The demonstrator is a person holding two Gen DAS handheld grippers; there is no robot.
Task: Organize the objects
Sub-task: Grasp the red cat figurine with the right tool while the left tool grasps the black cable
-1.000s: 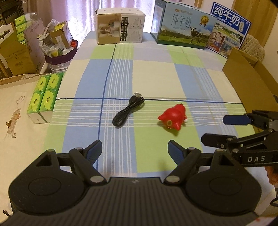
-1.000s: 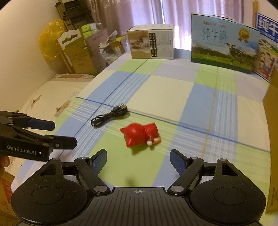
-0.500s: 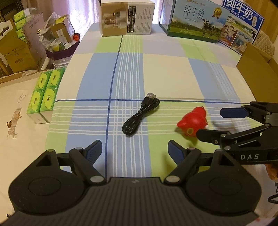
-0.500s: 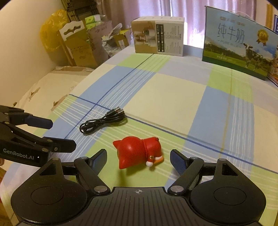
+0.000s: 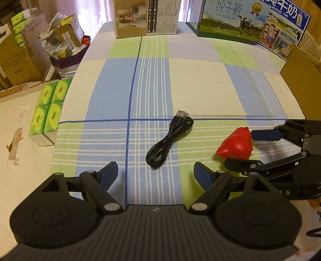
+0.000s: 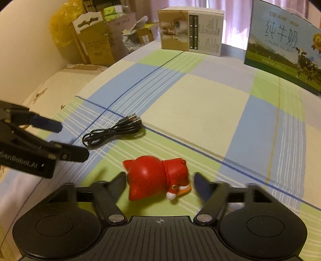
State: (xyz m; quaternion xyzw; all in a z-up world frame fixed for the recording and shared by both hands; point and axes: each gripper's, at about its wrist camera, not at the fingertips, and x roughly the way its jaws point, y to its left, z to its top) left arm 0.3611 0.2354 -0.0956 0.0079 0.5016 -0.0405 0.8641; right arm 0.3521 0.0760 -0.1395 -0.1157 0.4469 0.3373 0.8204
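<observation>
A red cat-shaped toy point(image 6: 152, 176) lies on its side on the checked cloth point(image 6: 200, 104). My right gripper point(image 6: 160, 182) is open and straddles it, one finger close on each side, both blurred. The left wrist view shows the same toy point(image 5: 236, 145) between the right gripper's point(image 5: 239, 148) fingers. A coiled black USB cable point(image 5: 170, 138) lies just ahead of my left gripper point(image 5: 155, 173), which is open and holds nothing. In the right wrist view the cable point(image 6: 114, 132) lies left of the toy, with the left gripper point(image 6: 74, 140) beside its coiled end.
A beige box point(image 5: 144, 18) and a milk carton box point(image 5: 230, 22) stand at the far edge. An open cardboard box point(image 5: 301, 80) stands on the right. Green tissue packs point(image 5: 48, 112) and cluttered boxes point(image 5: 60, 46) lie off the left edge.
My right gripper has moved forward until the red toy sits between its fingers, and the fingers have drawn closer together. The left gripper has moved nearer the cable.
</observation>
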